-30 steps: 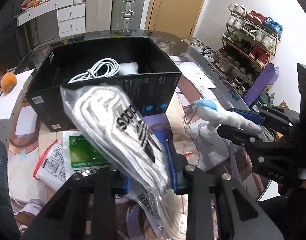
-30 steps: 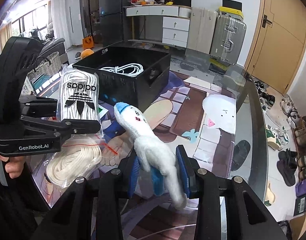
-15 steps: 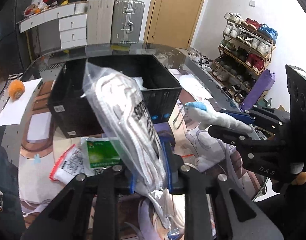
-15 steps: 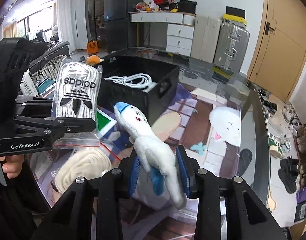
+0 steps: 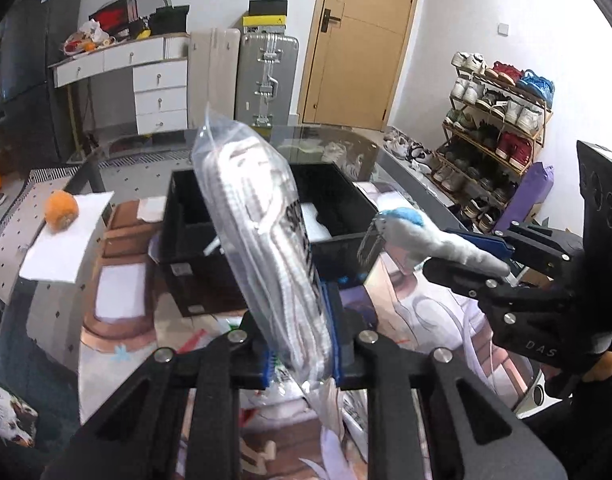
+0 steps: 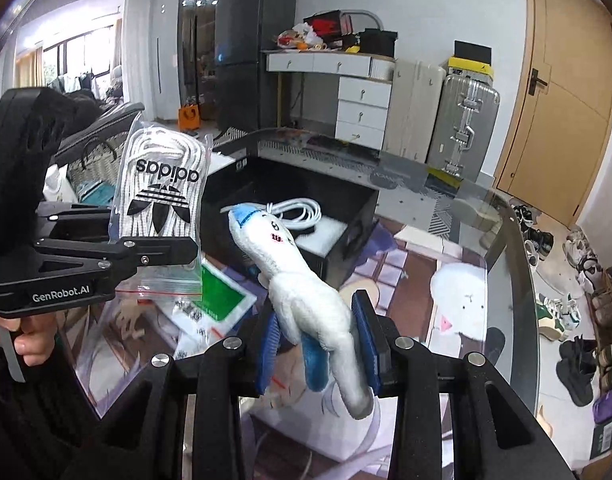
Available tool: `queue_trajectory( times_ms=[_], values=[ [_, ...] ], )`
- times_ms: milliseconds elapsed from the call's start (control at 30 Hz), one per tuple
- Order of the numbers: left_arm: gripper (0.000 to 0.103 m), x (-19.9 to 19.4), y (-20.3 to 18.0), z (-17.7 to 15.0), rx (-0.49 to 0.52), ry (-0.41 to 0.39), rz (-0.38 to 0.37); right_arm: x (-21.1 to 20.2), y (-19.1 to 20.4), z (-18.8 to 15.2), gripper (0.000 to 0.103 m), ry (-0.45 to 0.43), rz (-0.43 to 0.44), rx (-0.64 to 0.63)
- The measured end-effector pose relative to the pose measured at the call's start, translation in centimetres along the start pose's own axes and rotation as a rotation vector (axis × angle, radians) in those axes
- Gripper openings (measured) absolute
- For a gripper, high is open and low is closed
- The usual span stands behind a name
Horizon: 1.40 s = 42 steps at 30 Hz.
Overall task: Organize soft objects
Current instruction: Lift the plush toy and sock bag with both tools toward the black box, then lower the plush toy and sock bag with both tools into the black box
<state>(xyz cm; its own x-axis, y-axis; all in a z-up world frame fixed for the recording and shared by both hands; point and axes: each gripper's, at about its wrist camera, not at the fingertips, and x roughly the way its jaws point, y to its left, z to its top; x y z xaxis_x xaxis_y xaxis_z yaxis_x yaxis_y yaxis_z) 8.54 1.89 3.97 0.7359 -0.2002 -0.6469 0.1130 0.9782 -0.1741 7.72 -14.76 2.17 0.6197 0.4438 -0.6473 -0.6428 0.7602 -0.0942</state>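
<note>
Left claw (image 5: pixel 302 332) clamps clear bag of white laces (image 5: pixel 262 236); right claw (image 6: pixel 317 348) grips white-blue plush toy (image 6: pixel 302 292). Carry both over open black box (image 6: pixel 302 220), lower inside before releasing.

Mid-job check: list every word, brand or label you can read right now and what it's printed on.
"adidas", with the trefoil logo, appears upside down on the clear bag of white laces.
"GenRobot.AI": on the side of the left gripper.
"DAS": on the side of the right gripper.
Print on the green-and-white packet lying on the table: too small to read.
White stickers on the black box: blurred, unreadable.
</note>
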Motion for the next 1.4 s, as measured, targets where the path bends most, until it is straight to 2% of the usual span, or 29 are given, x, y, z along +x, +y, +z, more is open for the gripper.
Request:
queue_trajectory(
  times_ms=[267,600,800,1167,1400],
  values=[
    [0.018,-0.5,0.7,2.0,0.059,-0.069,0.036,0.1,0.1,2.2,0.035,-0.049,-0.012,0.061],
    [0.018,1.0,2.2,4.6,0.062,-0.085,0.069,0.5,-0.3,5.1,0.035,-0.113,-0.002,0.122],
    [0.018,2.0,3.2,5.9,0.054,-0.099,0.078,1.7,-0.7,6.1,0.035,-0.111,0.009,0.145],
    [0.018,4.3,3.8,6.9,0.110,-0.080,0.097,5.1,-1.0,7.9,0.035,-0.090,0.046,0.178],
    [0.018,5.9,4.0,7.0,0.142,-0.058,0.115,7.1,-0.7,8.2,0.035,-0.059,0.023,0.170]
  ],
)
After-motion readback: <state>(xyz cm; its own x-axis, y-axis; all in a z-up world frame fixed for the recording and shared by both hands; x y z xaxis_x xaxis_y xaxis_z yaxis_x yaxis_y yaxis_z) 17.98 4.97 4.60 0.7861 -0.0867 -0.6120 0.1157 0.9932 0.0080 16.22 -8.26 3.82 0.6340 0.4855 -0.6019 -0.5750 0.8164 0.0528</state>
